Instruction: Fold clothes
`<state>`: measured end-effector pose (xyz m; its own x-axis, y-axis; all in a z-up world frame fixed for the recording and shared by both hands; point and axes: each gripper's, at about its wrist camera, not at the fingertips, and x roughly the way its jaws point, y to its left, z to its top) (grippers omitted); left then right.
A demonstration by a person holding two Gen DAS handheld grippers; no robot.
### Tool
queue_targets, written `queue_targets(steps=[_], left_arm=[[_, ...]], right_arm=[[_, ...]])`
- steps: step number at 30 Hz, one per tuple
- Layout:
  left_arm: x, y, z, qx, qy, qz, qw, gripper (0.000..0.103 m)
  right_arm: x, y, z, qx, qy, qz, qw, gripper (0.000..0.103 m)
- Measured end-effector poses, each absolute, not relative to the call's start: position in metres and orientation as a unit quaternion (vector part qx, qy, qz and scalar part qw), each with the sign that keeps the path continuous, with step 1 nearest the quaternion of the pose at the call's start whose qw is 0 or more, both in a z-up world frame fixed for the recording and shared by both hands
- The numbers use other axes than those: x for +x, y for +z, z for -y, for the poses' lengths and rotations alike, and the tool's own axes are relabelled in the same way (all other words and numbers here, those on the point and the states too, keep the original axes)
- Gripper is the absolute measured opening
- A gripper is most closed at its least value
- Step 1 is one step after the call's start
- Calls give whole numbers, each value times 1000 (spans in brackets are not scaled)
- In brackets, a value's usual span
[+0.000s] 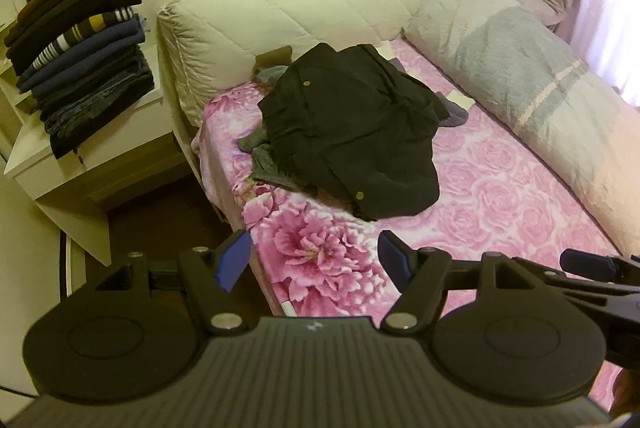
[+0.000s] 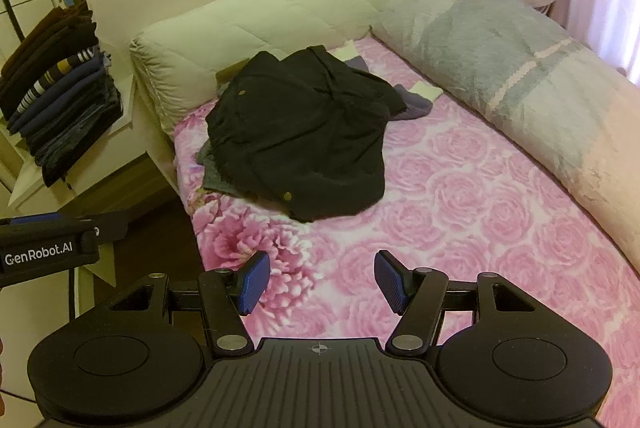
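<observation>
Black left tongs [image 1: 314, 262] with blue pads hover released above the near corner of the pink rose-print bed [image 1: 500, 203]; the right tongs [image 2: 320, 280], equally spread and empty, hang just beside them. Well ahead, a crumpled black jacket with brass snaps [image 1: 352, 131] lies heaped over grey garments [image 1: 264, 163] near the cream padded headboard [image 1: 280, 11]. It looks soft, fairly bulky and limp, so I judge a hem or shoulder edge the best hold. Open bed lies between tongs and heap for spreading; a grey rolled blanket [image 1: 532, 79] bounds the right. A tall stack of folded dark clothes [image 1: 80, 63] stands on the white counter [image 1: 116, 147] left.
</observation>
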<state>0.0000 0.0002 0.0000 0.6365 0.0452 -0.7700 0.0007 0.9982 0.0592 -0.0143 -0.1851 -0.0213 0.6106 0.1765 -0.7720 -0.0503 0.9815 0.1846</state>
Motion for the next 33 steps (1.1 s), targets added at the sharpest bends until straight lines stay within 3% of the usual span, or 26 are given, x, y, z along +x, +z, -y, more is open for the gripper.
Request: queue_targets(steps=[11,33], left_arm=[[4,-3,-28,19,-4,-430,903,67],[10,-6,-7,23,10,-438,899,67]], right_arm=[[0,-20,176,70,54,-436,895,61],[5,-24,193,74,65,-443,891,61]])
